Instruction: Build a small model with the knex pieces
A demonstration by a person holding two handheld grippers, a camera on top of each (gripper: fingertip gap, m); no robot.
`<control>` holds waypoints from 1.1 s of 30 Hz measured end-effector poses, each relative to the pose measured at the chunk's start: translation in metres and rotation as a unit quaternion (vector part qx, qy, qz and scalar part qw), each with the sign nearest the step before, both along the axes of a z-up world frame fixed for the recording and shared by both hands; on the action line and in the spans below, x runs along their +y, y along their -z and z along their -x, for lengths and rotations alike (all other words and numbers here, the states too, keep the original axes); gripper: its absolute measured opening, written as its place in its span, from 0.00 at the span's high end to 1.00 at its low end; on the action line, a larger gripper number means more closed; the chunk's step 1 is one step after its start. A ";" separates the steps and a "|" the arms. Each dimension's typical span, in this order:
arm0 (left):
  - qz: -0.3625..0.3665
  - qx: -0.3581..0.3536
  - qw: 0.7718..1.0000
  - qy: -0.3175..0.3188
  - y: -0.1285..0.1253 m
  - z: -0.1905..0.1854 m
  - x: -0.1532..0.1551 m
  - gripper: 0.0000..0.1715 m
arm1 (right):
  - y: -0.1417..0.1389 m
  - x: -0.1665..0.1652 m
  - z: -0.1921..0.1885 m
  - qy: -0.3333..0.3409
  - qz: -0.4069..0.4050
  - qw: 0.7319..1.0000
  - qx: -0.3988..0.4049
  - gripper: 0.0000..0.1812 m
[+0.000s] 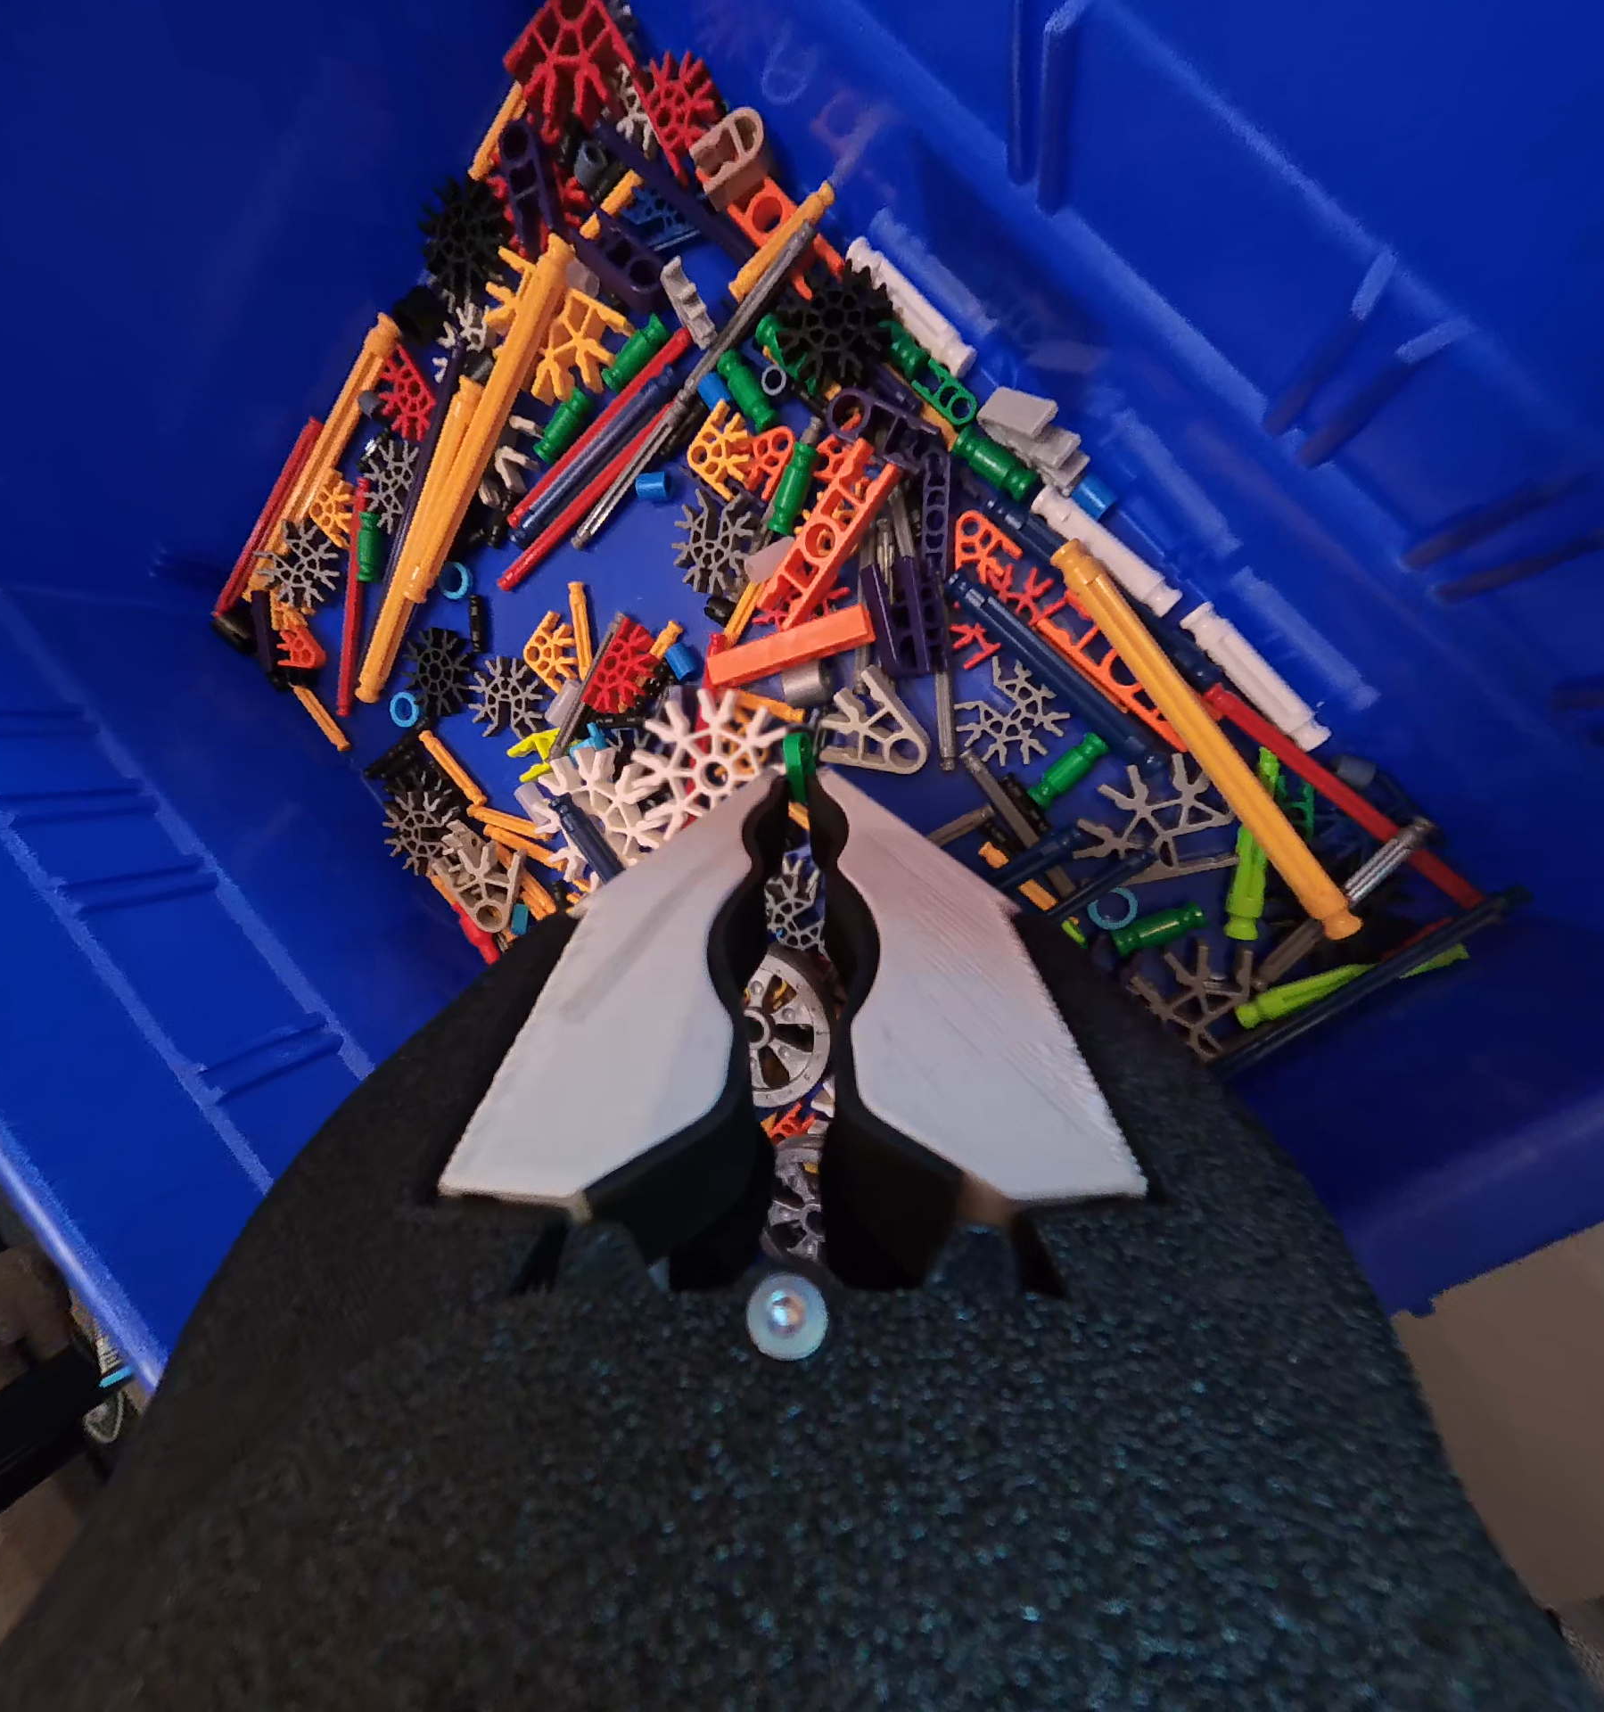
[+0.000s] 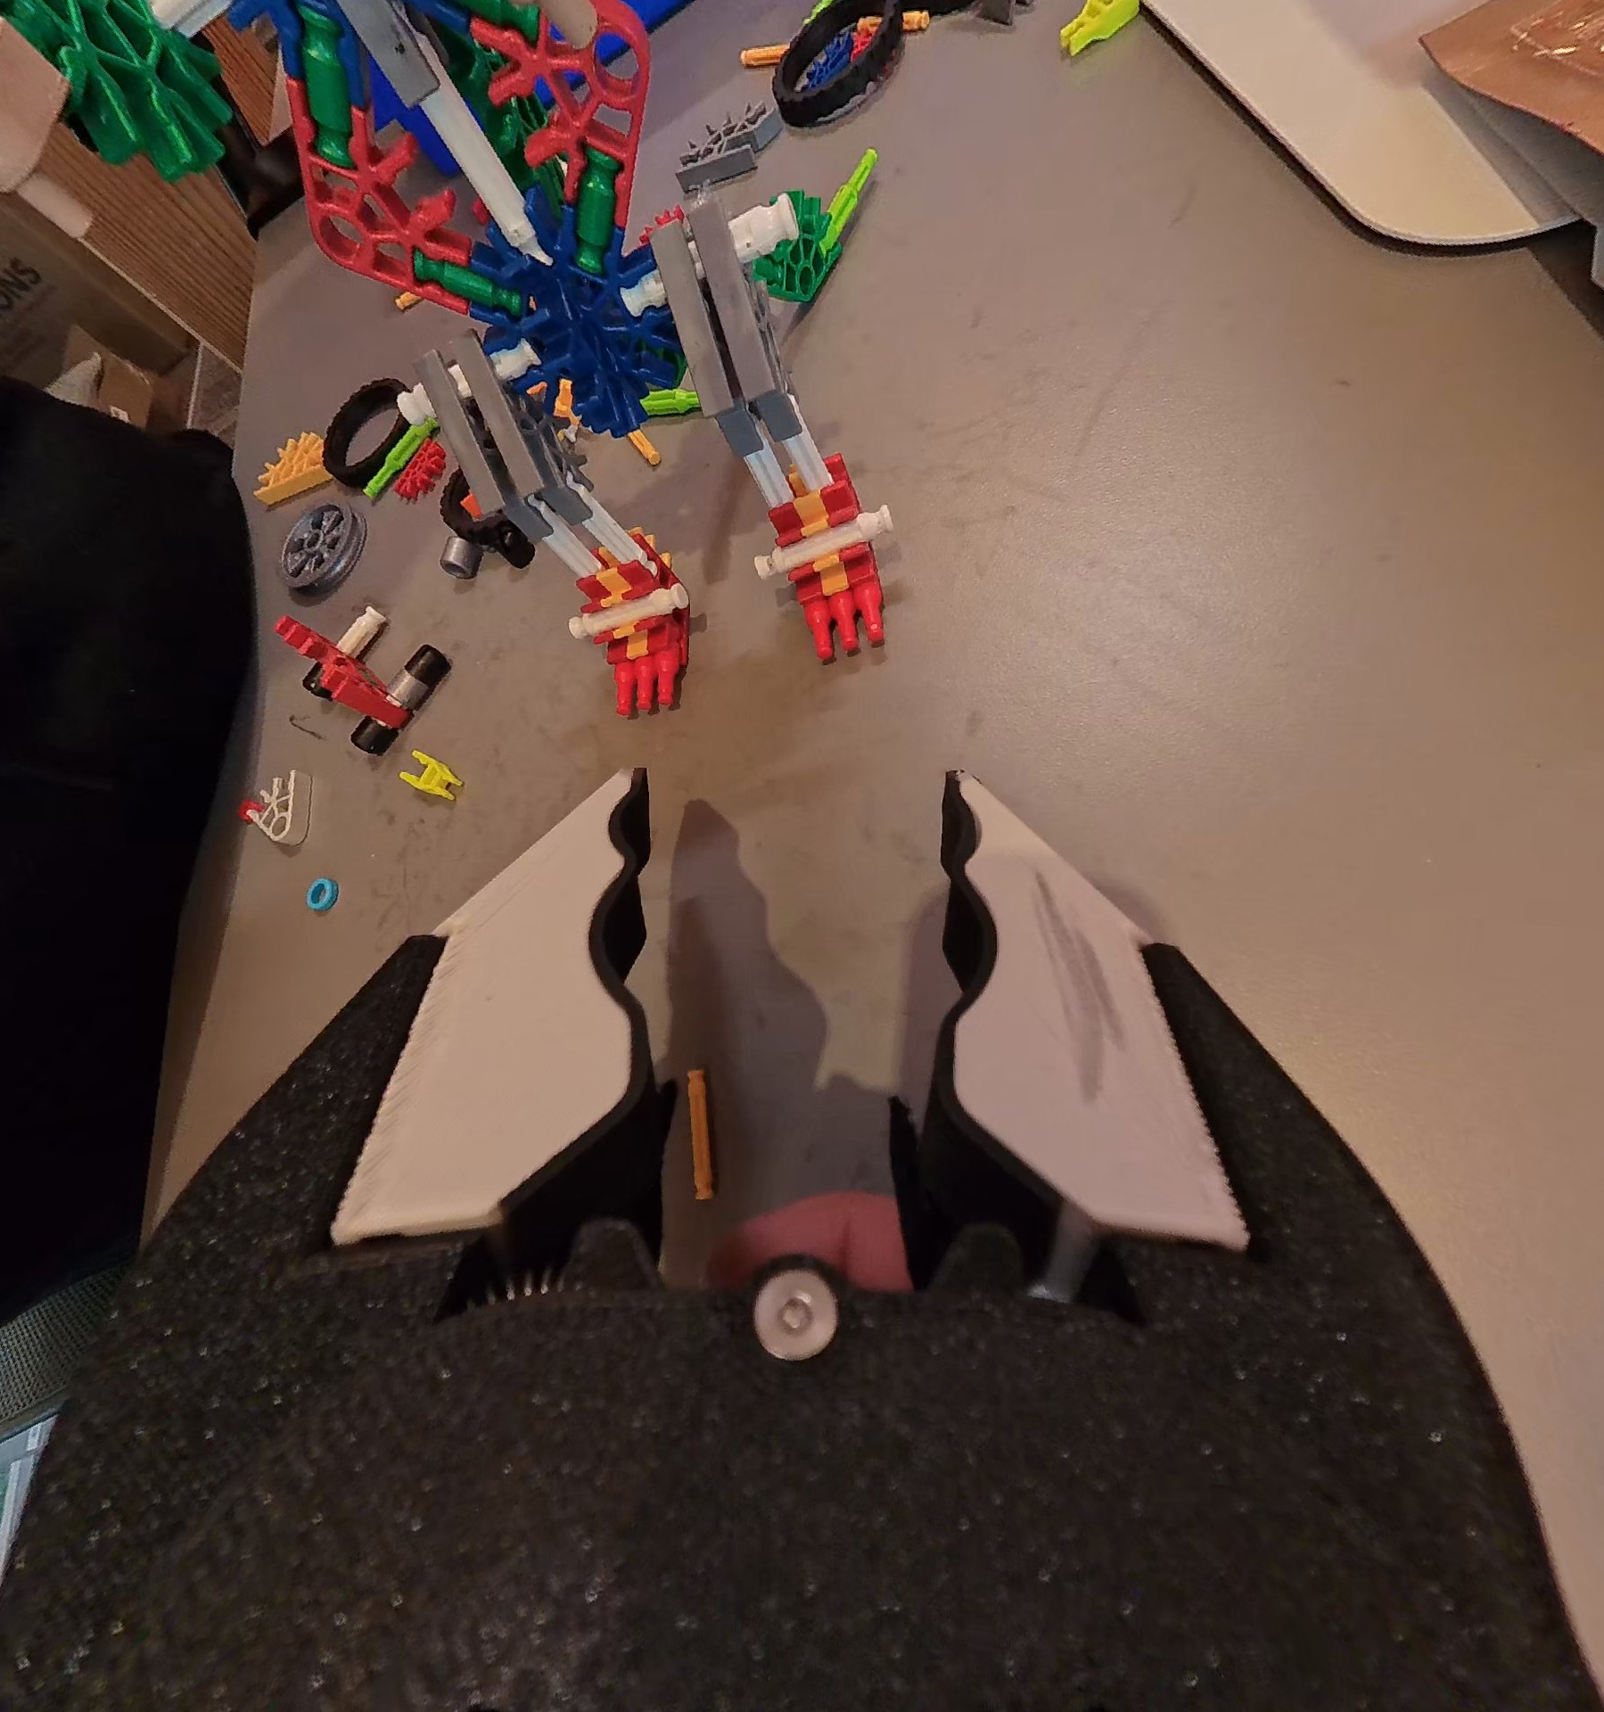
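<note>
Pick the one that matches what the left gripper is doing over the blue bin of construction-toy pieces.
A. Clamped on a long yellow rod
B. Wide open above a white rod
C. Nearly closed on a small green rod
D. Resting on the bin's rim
C: the left gripper has its tips almost together with a small green rod pinched between them, above the pieces piled in the blue bin.

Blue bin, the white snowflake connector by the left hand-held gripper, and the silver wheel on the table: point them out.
Blue bin (image 1: 1335, 278): left wrist view, inner side wall.
White snowflake connector (image 1: 711, 752): left wrist view, hub.
Silver wheel (image 2: 323, 545): right wrist view, spoked face.
</note>
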State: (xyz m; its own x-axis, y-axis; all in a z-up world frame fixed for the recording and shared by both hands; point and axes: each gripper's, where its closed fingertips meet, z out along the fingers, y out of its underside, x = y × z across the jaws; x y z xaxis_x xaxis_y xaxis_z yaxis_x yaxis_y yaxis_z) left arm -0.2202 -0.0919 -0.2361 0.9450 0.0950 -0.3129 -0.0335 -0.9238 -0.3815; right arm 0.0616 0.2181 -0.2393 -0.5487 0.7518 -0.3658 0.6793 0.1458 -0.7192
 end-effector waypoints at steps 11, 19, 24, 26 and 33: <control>-0.068 0.021 0.997 0.016 -0.031 -0.008 0.023 0.99 | 0.000 0.000 0.000 0.000 -0.001 1.000 0.001 0.65; -0.120 0.073 0.989 0.032 -0.062 -0.009 0.040 0.99 | 0.000 0.000 0.000 0.000 0.000 1.000 0.000 0.65; -0.158 0.097 0.981 0.057 -0.085 -0.020 0.054 0.99 | 0.000 0.000 0.000 0.000 0.000 1.000 0.000 0.65; -0.172 0.105 0.977 0.068 -0.096 -0.027 0.061 0.99 | 0.000 0.000 0.000 0.000 0.000 1.000 0.000 0.65; -0.235 0.104 0.952 0.167 -0.136 -0.096 0.110 0.99 | 0.000 0.000 0.000 0.000 -0.002 1.000 0.000 0.65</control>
State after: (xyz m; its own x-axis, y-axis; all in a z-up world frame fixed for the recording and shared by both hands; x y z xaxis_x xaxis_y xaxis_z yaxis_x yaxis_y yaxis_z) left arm -0.1242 0.0185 -0.0998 0.8697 -0.0243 -0.4930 -0.4149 -0.5772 -0.7034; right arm 0.0619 0.2179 -0.2396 -0.5495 0.7528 -0.3625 0.6785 0.1488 -0.7194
